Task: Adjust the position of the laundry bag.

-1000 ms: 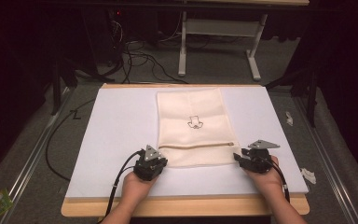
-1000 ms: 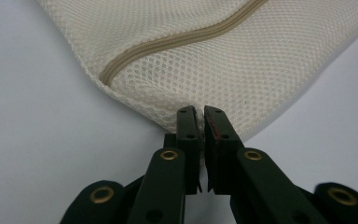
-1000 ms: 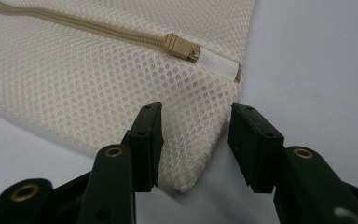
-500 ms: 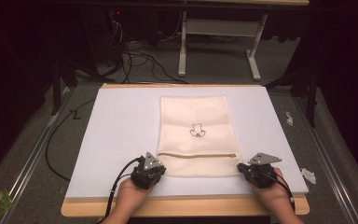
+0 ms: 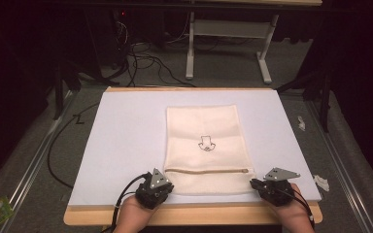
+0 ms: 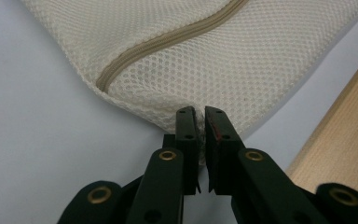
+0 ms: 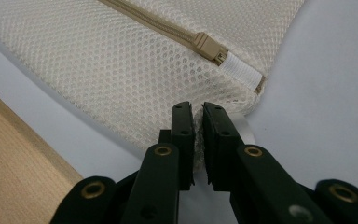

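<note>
The mesh laundry bag (image 5: 204, 145) lies flat and zipped. The left gripper (image 6: 200, 122) and right gripper (image 7: 198, 119) each pinch a near corner; letting go is probably left.

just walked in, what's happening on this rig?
A person is handling a cream mesh zip bag lying flat on the pale mat of the wooden table, with a hand-held gripper in each hand. The left gripper is shut on the bag's near left corner, and the right gripper is shut on its near right corner, just below the tan zipper. The bag's near edge sits close to the person's side of the table.
</note>
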Motion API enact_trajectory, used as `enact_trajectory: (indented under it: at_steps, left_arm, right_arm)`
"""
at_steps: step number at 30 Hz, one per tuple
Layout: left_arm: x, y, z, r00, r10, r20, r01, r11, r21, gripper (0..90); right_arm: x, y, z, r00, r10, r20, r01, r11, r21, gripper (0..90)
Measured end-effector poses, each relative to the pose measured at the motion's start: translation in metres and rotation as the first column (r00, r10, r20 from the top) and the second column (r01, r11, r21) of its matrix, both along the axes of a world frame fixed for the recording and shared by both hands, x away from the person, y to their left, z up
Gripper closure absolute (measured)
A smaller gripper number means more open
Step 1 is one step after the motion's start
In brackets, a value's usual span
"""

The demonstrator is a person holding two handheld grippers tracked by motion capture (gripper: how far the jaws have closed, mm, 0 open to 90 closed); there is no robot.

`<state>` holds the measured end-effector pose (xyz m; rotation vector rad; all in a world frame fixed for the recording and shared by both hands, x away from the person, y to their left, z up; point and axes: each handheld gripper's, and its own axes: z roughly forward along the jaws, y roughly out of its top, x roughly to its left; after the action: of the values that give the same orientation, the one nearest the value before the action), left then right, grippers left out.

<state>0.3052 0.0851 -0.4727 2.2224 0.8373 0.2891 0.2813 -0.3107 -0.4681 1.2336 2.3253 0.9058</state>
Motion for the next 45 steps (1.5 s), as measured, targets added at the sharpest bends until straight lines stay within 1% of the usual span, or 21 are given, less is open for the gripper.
enact_trajectory:
  at_steps: [1, 4, 5, 6, 7, 8, 10, 12, 16, 17, 20, 22, 24, 25, 27, 30, 36, 39, 42, 44, 45]
  left_arm:
    - [0.000, 0.001, 0.000, 1.0000, -0.001, 0.001, 0.001, 1.0000, -0.004, 82.1]
    - [0.001, 0.003, 0.003, 0.9998, 0.000, 0.022, 0.000, 0.9998, -0.019, 71.2]
    - [0.002, 0.005, 0.005, 0.9994, 0.008, 0.033, -0.008, 0.9997, -0.022, 66.0]
    - [0.003, 0.007, 0.007, 0.9989, 0.019, 0.043, -0.018, 0.9994, -0.029, 66.0]
    - [0.004, 0.010, 0.009, 0.9981, 0.035, 0.051, -0.033, 0.9987, -0.040, 60.1]
    - [0.005, 0.012, 0.009, 0.9974, 0.046, 0.056, -0.043, 0.9979, -0.048, 60.1]
    - [0.009, 0.020, 0.010, 0.9930, 0.083, 0.084, -0.078, 0.9945, -0.070, 54.2]
    - [0.013, 0.024, 0.010, 0.9885, 0.114, 0.100, -0.107, 0.9915, -0.074, 49.2]
    - [0.020, 0.033, 0.010, 0.9710, 0.196, 0.137, -0.186, 0.9792, -0.080, 40.7]
    - [0.022, 0.035, 0.010, 0.9668, 0.213, 0.141, -0.202, 0.9753, -0.090, 39.7]
    - [0.024, 0.039, 0.010, 0.9614, 0.226, 0.157, -0.212, 0.9719, -0.103, 41.1]
    - [0.024, 0.041, 0.011, 0.9601, 0.230, 0.159, -0.215, 0.9707, -0.107, 42.7]
    - [0.024, 0.042, 0.011, 0.9584, 0.237, 0.158, -0.219, 0.9678, -0.123, 44.9]
    - [0.024, 0.043, 0.011, 0.9580, 0.240, 0.157, -0.220, 0.9663, -0.134, 45.4]
    - [0.025, 0.043, 0.011, 0.9573, 0.244, 0.155, -0.222, 0.9638, -0.149, 45.8]
    - [0.026, 0.045, 0.011, 0.9589, 0.243, 0.146, -0.218, 0.9614, -0.167, 49.6]
    - [0.026, 0.045, 0.010, 0.9653, 0.218, 0.143, -0.191, 0.9640, -0.185, 48.7]
    - [0.026, 0.046, 0.012, 0.9635, 0.221, 0.151, -0.190, 0.9621, -0.196, 48.0]
    - [0.028, 0.046, 0.014, 0.9632, 0.222, 0.151, -0.188, 0.9583, -0.216, 48.0]
    - [0.028, 0.046, 0.014, 0.9623, 0.223, 0.156, -0.188, 0.9595, -0.210, 48.0]
    - [0.029, 0.045, 0.014, 0.9642, 0.217, 0.153, -0.182, 0.9599, -0.213, 48.0]
  right_arm:
    - [0.000, -0.001, 0.000, 1.0000, -0.003, 0.003, 0.003, 1.0000, 0.008, 80.4]
    - [0.000, -0.006, 0.007, 0.9990, -0.020, 0.039, 0.017, 0.9980, 0.061, 74.9]
    - [0.000, -0.009, 0.010, 0.9982, -0.039, 0.046, 0.034, 0.9952, 0.092, 72.6]
    - [0.000, -0.009, 0.010, 0.9982, -0.039, 0.046, 0.034, 0.9952, 0.092, 72.6]
    - [0.002, -0.013, 0.011, 0.9964, -0.057, 0.062, 0.050, 0.9920, 0.116, 68.4]
    - [0.002, -0.013, 0.011, 0.9964, -0.057, 0.062, 0.050, 0.9920, 0.116, 68.4]
    - [0.005, -0.016, 0.012, 0.9934, -0.088, 0.074, 0.077, 0.9875, 0.137, 64.9]
    - [0.009, -0.018, 0.013, 0.9904, -0.110, 0.083, 0.097, 0.9831, 0.155, 62.4]
    - [0.020, -0.021, 0.013, 0.9855, -0.136, 0.101, 0.115, 0.9751, 0.189, 57.5]
    - [0.026, -0.021, 0.014, 0.9823, -0.149, 0.113, 0.125, 0.9717, 0.201, 56.0]
    - [0.041, -0.023, 0.016, 0.9767, -0.169, 0.133, 0.136, 0.9652, 0.223, 55.3]
    - [0.046, -0.024, 0.015, 0.9763, -0.183, 0.116, 0.150, 0.9573, 0.247, 55.1]
    - [0.046, -0.025, 0.014, 0.9772, -0.190, 0.095, 0.161, 0.9540, 0.253, 55.3]
    - [0.045, -0.025, 0.013, 0.9777, -0.189, 0.092, 0.160, 0.9541, 0.253, 56.8]
    - [0.045, -0.024, 0.009, 0.9812, -0.184, 0.058, 0.165, 0.9561, 0.242, 58.9]
    - [0.048, -0.022, 0.003, 0.9853, -0.170, 0.019, 0.162, 0.9652, 0.205, 61.9]
    - [0.048, -0.022, -0.004, 0.9837, -0.175, -0.040, 0.180, 0.9622, 0.205, 63.1]
    - [0.045, -0.020, -0.006, 0.9838, -0.165, -0.069, 0.176, 0.9642, 0.199, 62.6]
    - [0.043, -0.019, -0.007, 0.9835, -0.166, -0.072, 0.177, 0.9650, 0.193, 62.7]
    - [0.043, -0.019, -0.007, 0.9836, -0.166, -0.071, 0.177, 0.9666, 0.186, 63.5]
    - [0.043, -0.017, -0.007, 0.9834, -0.167, -0.070, 0.178, 0.9668, 0.184, 64.6]
